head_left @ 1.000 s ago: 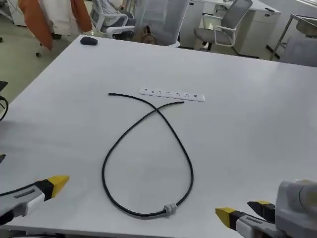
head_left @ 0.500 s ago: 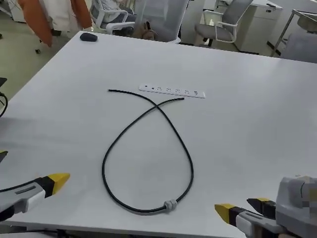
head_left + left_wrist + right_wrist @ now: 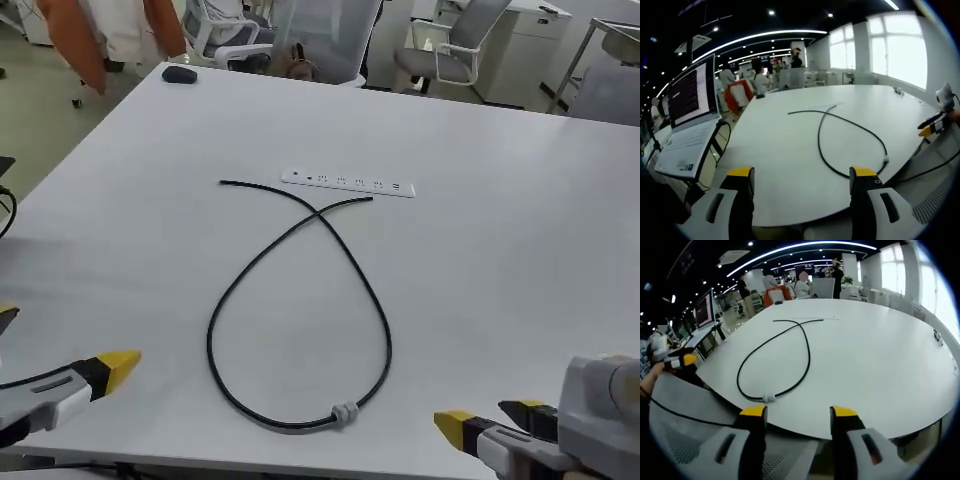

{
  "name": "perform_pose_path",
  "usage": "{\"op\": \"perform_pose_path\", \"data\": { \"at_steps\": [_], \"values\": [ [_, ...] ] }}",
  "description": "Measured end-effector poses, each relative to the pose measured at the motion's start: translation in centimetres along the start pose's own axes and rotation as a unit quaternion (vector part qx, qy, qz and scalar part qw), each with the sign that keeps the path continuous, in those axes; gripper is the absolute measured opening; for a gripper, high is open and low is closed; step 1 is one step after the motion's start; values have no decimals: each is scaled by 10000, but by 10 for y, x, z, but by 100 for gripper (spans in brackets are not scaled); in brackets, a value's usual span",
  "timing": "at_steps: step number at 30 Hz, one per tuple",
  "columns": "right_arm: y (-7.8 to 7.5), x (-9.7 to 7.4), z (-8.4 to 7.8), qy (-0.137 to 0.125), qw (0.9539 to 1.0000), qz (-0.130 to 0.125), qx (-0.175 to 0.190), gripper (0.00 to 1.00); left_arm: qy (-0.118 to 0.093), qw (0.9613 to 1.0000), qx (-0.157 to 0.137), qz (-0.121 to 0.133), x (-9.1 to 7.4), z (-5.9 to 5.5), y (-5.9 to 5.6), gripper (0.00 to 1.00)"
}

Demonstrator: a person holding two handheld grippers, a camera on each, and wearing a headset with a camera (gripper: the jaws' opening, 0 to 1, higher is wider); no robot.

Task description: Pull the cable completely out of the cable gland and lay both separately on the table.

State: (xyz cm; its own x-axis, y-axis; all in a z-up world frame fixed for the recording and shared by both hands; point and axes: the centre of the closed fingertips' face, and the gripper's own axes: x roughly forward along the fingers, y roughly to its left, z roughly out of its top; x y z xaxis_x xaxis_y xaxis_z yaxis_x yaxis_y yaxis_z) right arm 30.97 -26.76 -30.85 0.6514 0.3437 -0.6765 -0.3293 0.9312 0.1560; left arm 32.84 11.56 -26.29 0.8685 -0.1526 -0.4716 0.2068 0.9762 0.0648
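We're holding the left gripper point(image 3: 802, 173) and right gripper point(image 3: 798, 412) released at the table point(image 3: 500, 250) edge, gland point(image 3: 343, 415) sitting on the cable point(image 3: 318, 213).

A thin black cable point(image 3: 318, 212) lies flat on the white counter point(image 3: 500, 250) in one large loop, its two ends crossing at the far side, with the small grey cable gland point(image 3: 343, 414) threaded on its near curve.

Only the headset's framing dips marginally; no displacement recorded for left gripper point(image 3: 801, 175), right gripper point(image 3: 798, 412) or cable point(image 3: 319, 212)
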Motion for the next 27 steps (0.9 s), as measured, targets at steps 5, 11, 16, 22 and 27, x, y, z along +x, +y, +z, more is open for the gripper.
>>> {"op": "perform_pose_path", "data": {
  "at_steps": [5,11,16,22,27],
  "values": [
    [0,0,0,-4,10000,15,19,52,40,10000,9,-10,0,-1,-1,78],
    [1,0,0,9,10000,27,23,52,59,10000,10,-21,0,-2,-1,77],
    [1,0,0,4,10000,30,19,52,65,10000,15,-28,0,-2,-1,76],
    [-1,0,1,-20,10000,6,9,51,73,9999,104,-95,1,0,-4,77],
    [3,-3,2,60,9996,133,-252,54,116,9979,632,-71,-2,11,-6,74]
  ]
}}
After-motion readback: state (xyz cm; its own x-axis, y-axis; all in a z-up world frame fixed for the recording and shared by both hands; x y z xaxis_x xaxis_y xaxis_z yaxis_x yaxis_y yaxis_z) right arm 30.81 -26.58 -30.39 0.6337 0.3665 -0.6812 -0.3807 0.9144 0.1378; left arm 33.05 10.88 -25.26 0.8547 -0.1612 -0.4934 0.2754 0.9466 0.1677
